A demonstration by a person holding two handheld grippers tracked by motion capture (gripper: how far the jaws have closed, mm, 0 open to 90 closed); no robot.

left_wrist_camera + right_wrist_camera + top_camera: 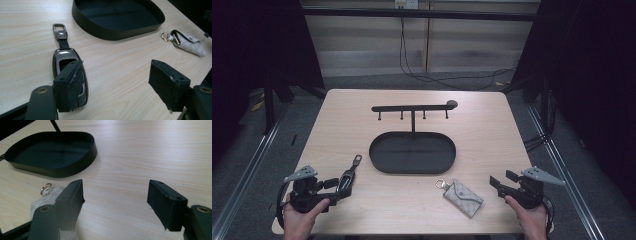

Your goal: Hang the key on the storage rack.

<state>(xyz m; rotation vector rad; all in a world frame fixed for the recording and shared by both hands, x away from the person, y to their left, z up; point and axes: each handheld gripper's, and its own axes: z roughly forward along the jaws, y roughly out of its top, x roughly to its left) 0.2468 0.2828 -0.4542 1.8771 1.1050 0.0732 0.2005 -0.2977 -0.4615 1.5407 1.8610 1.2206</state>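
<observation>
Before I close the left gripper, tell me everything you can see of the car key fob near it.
The car key fob is a dark, glossy case, metal by the look, long and rounded, with a short black strap to a rectangular metal loop. It lies flat on the wooden table, loop end toward the black oval tray, apart from it. The left gripper stands open, one jaw over the fob's near end; whether that jaw touches it I cannot tell. Nothing else touches the fob.

From my high view the table is evenly, softly lit; surroundings at nine and three o'clock fall dark. Glare streaks my key fob. My jaws blur at six o'clock, casting faint shadows.
</observation>
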